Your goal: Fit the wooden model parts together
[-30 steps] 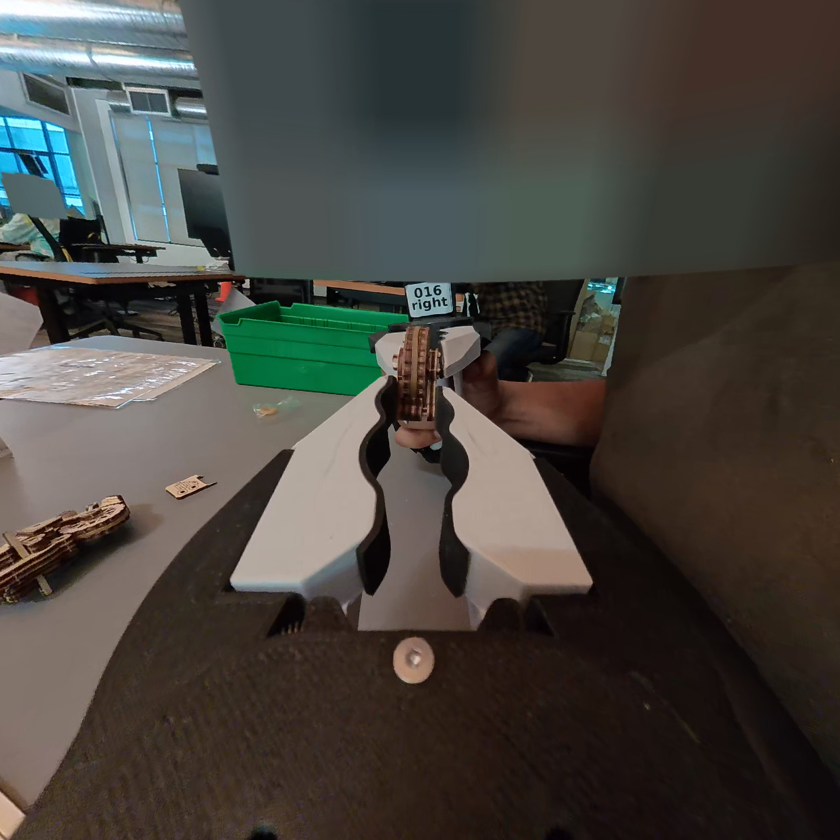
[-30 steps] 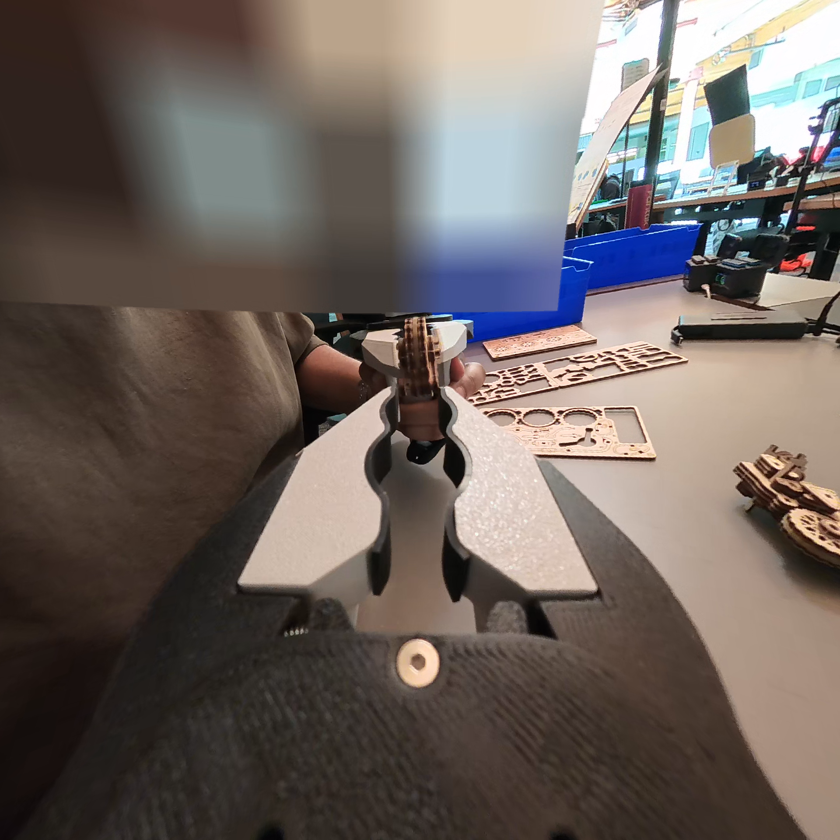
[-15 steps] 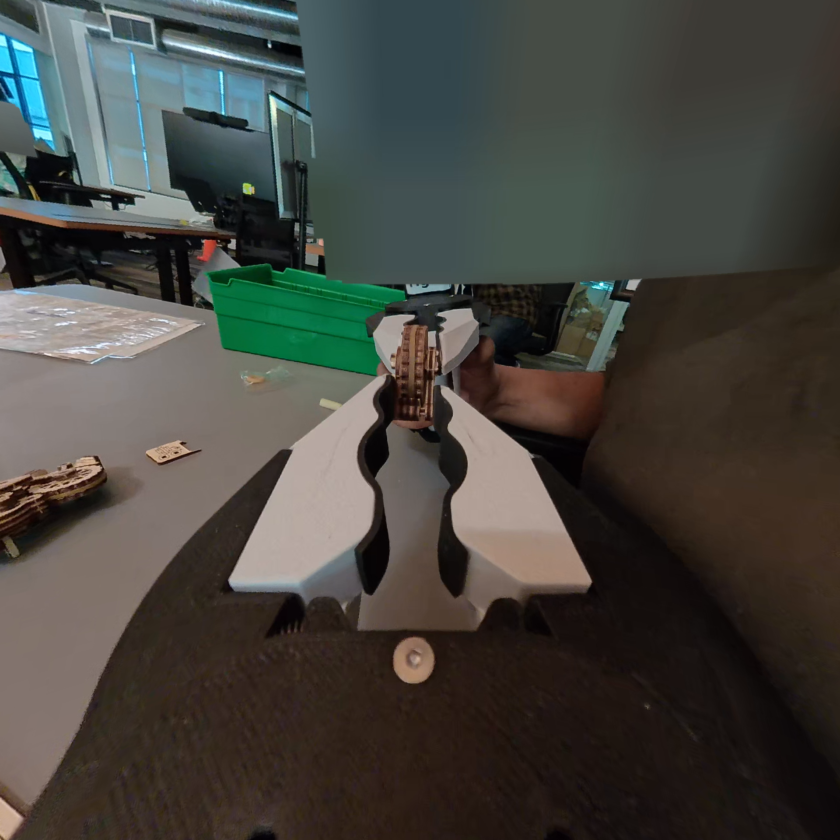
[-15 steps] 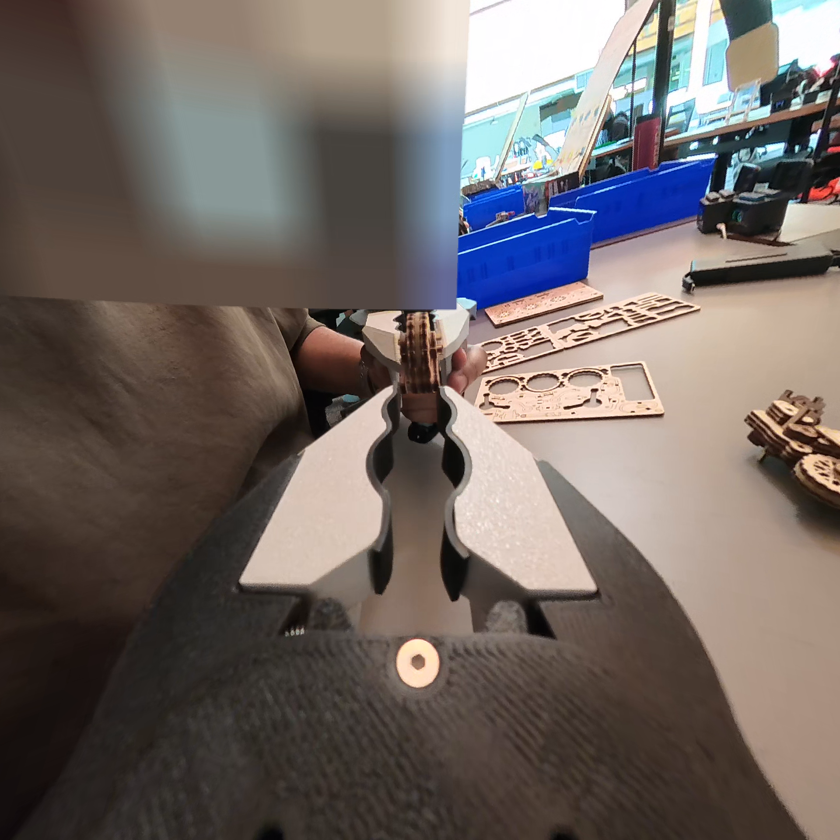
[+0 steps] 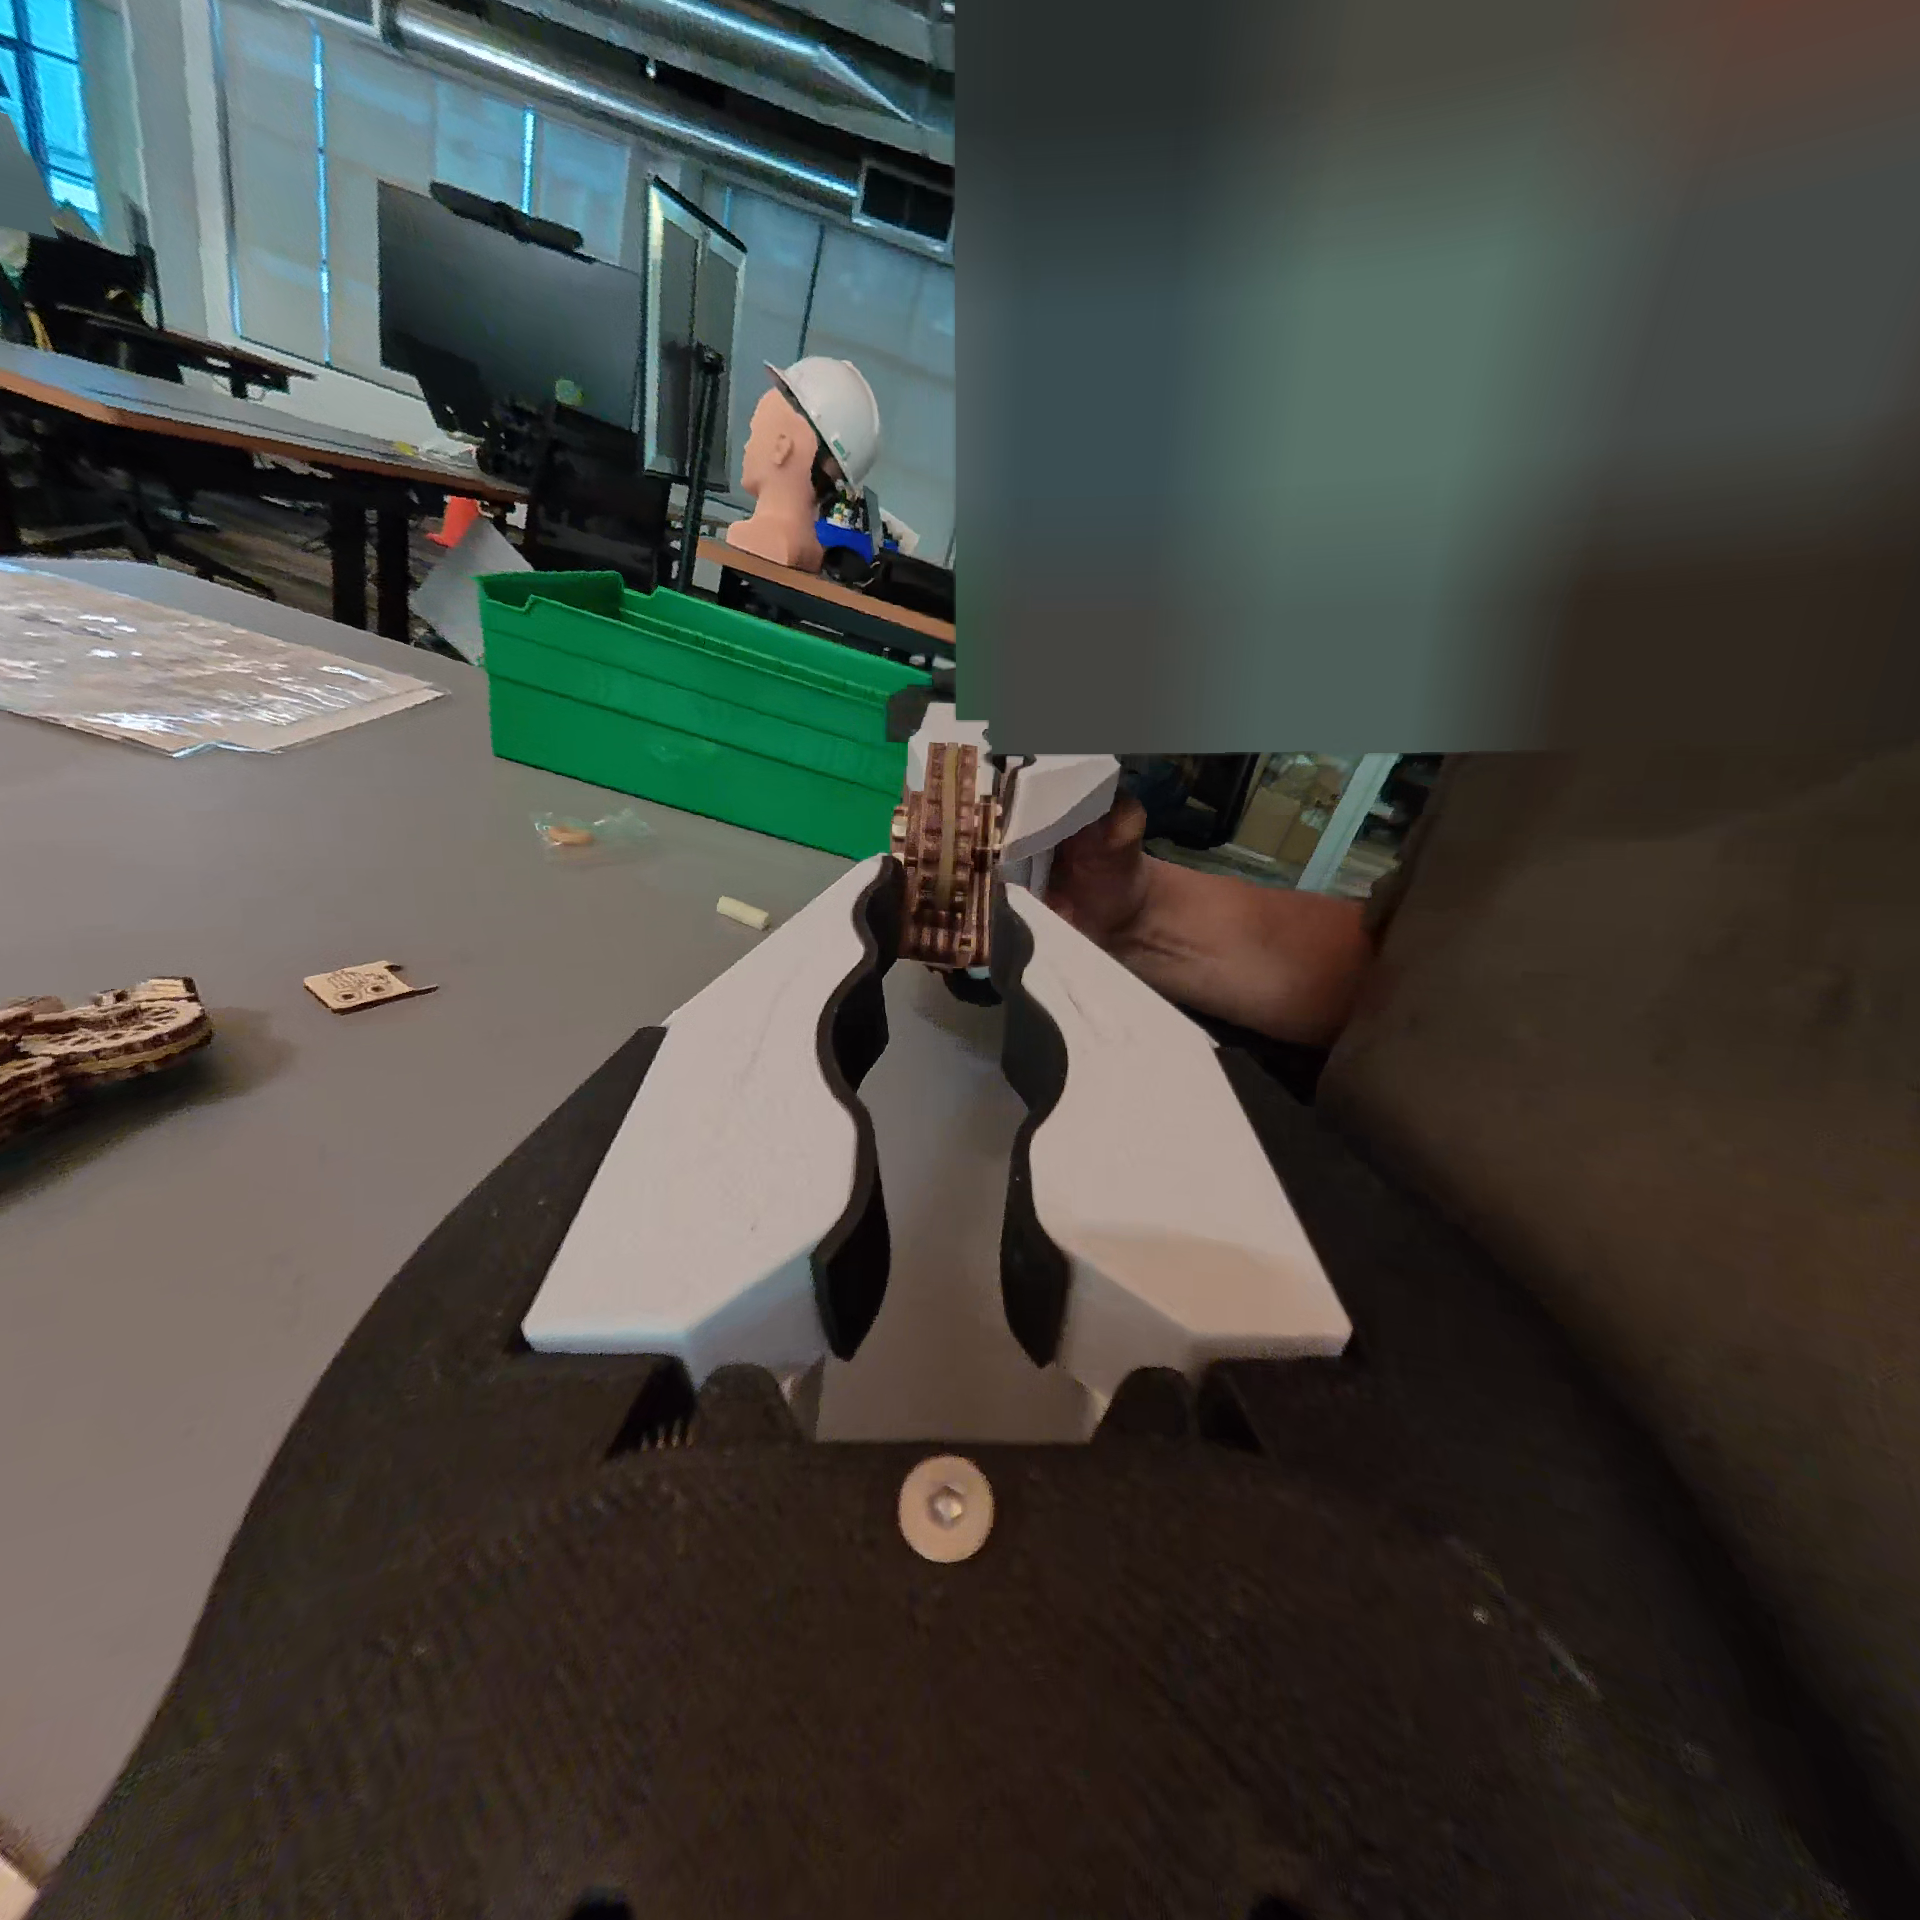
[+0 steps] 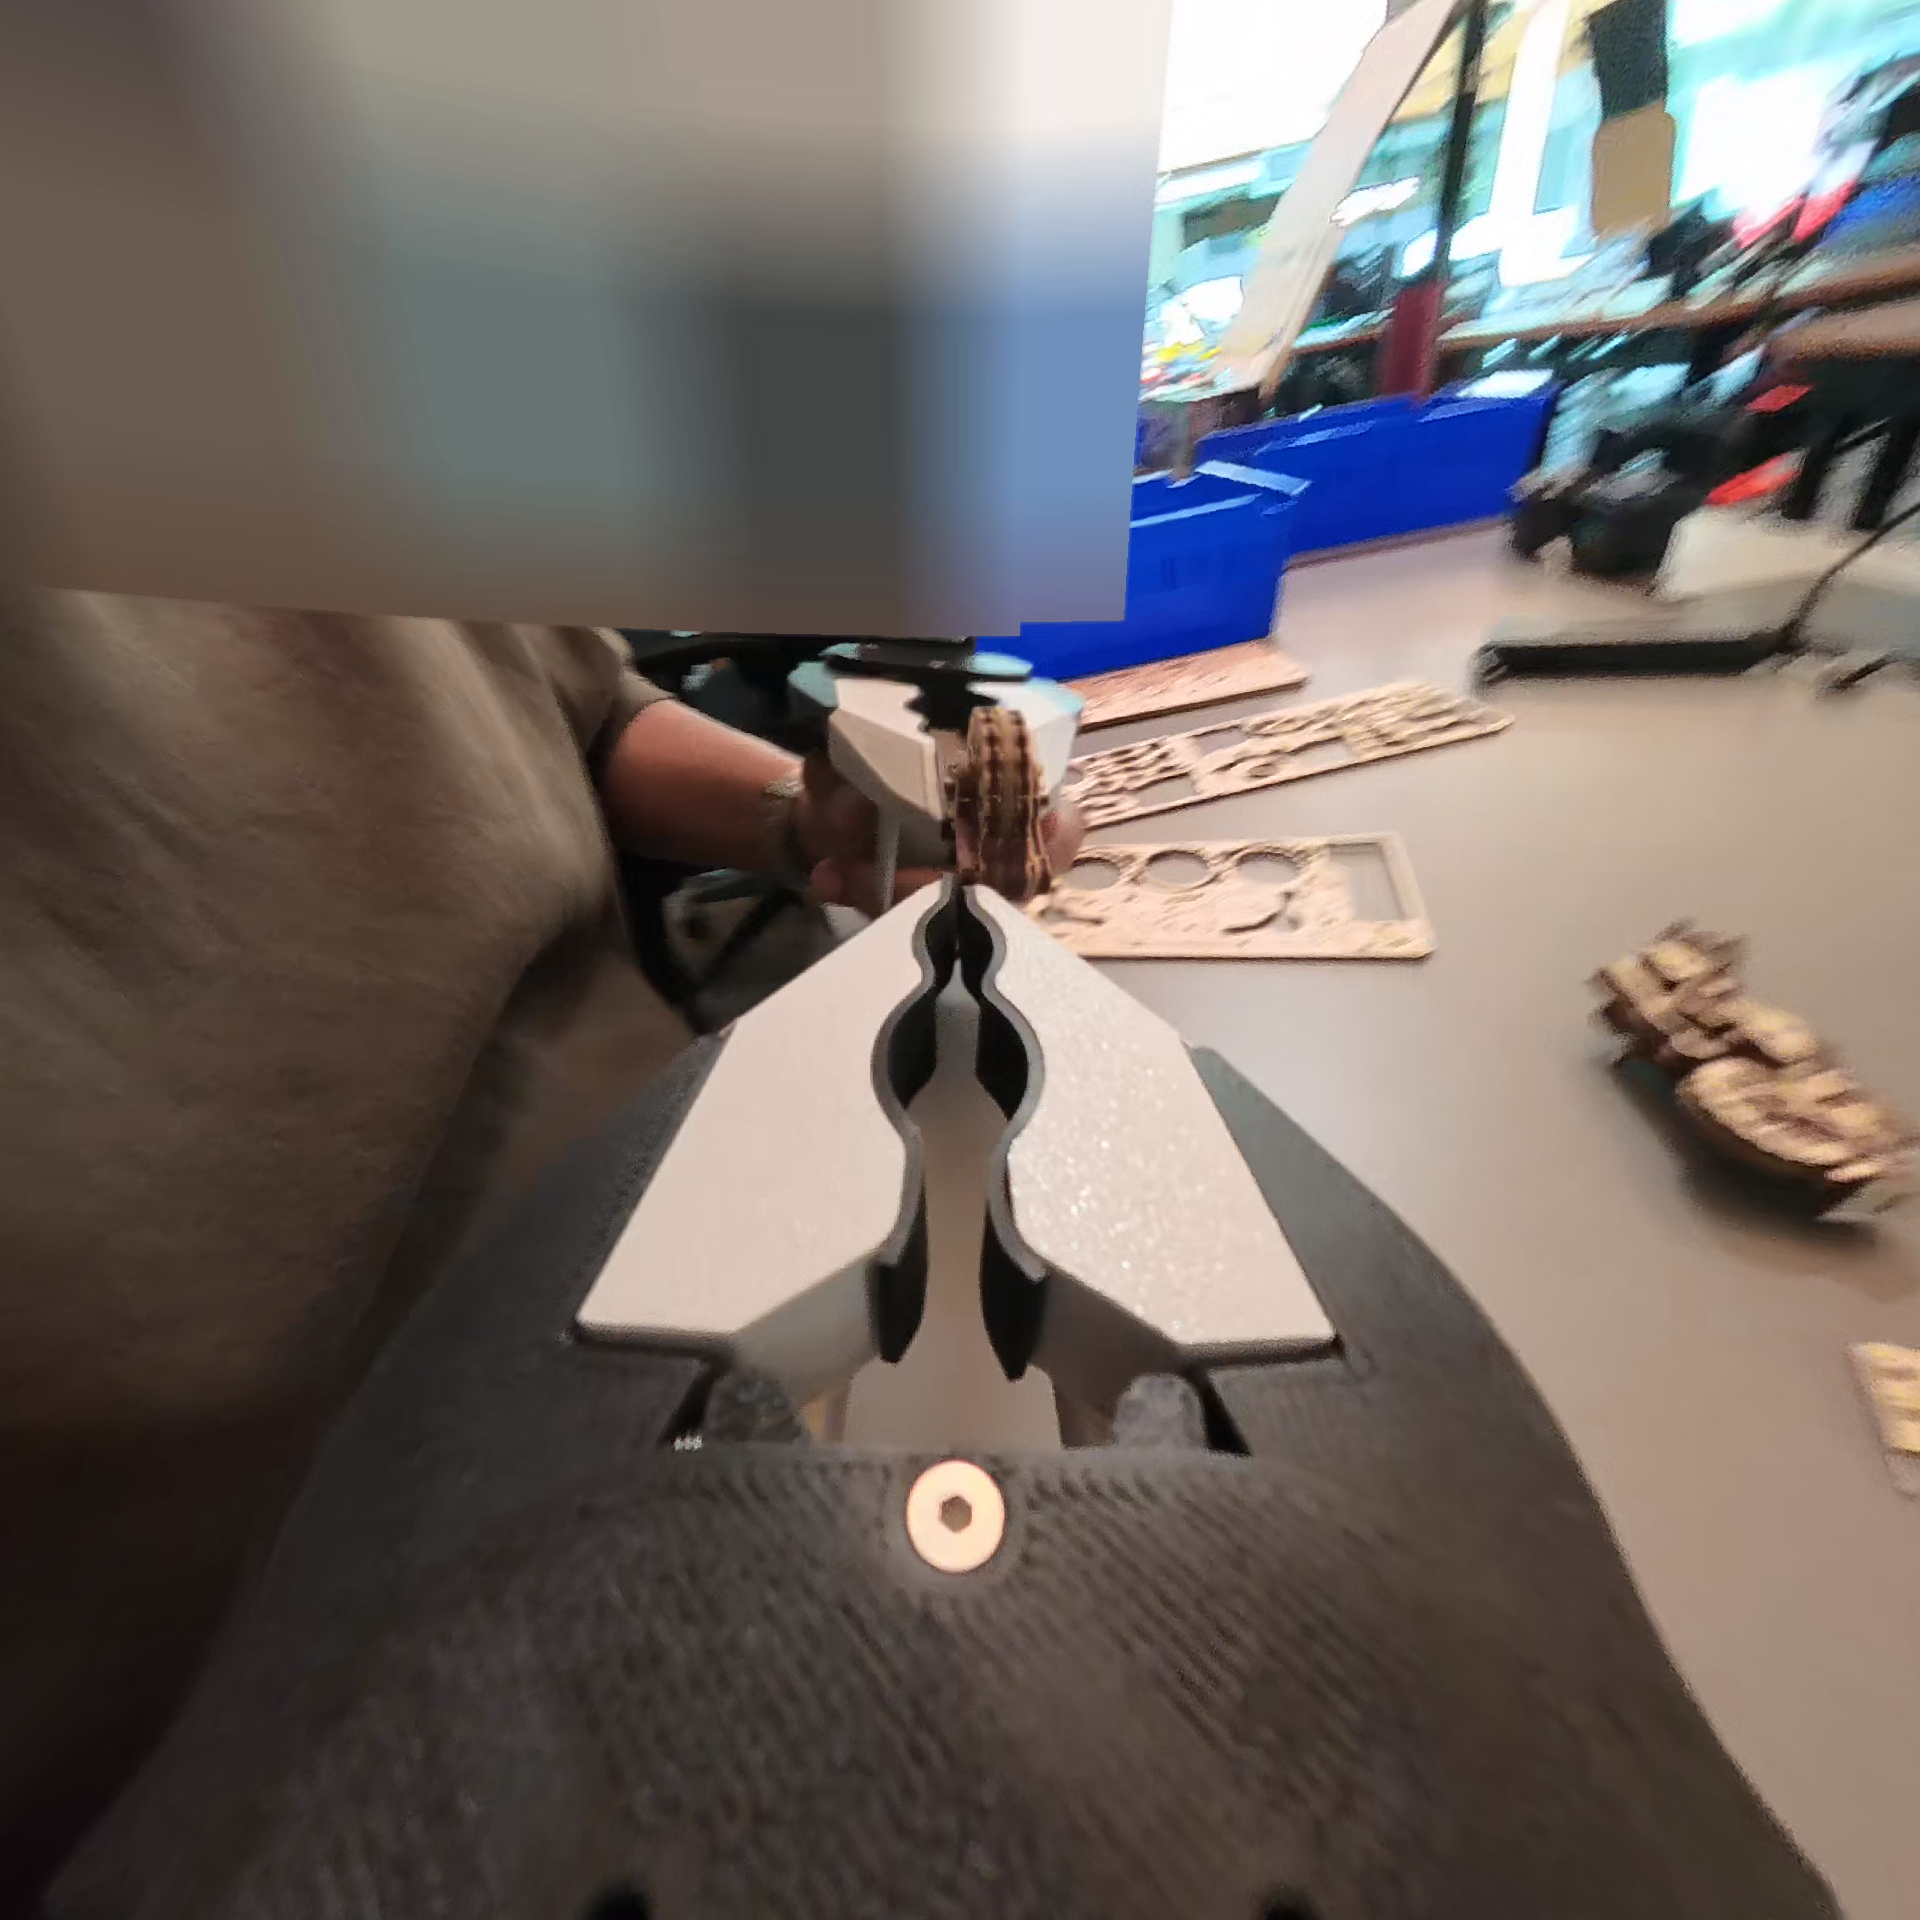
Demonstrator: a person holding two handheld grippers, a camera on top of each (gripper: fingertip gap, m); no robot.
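Gripping a layered wooden gear stack (image 5: 940, 868) edge-on between the tips, left gripper (image 5: 940, 914) jaws clamped on it at 12 o'clock, above the grey table (image 5: 312, 1039). Closed nearly tip to tip, right gripper (image 6: 958, 902) jaws empty, with the stack just beyond at 1 o'clock. Lying farther off: wooden model assembly (image 6: 1745, 1081) at 3 o'clock, punched wooden sheets (image 6: 1247, 894), green bin (image 5: 686, 717).
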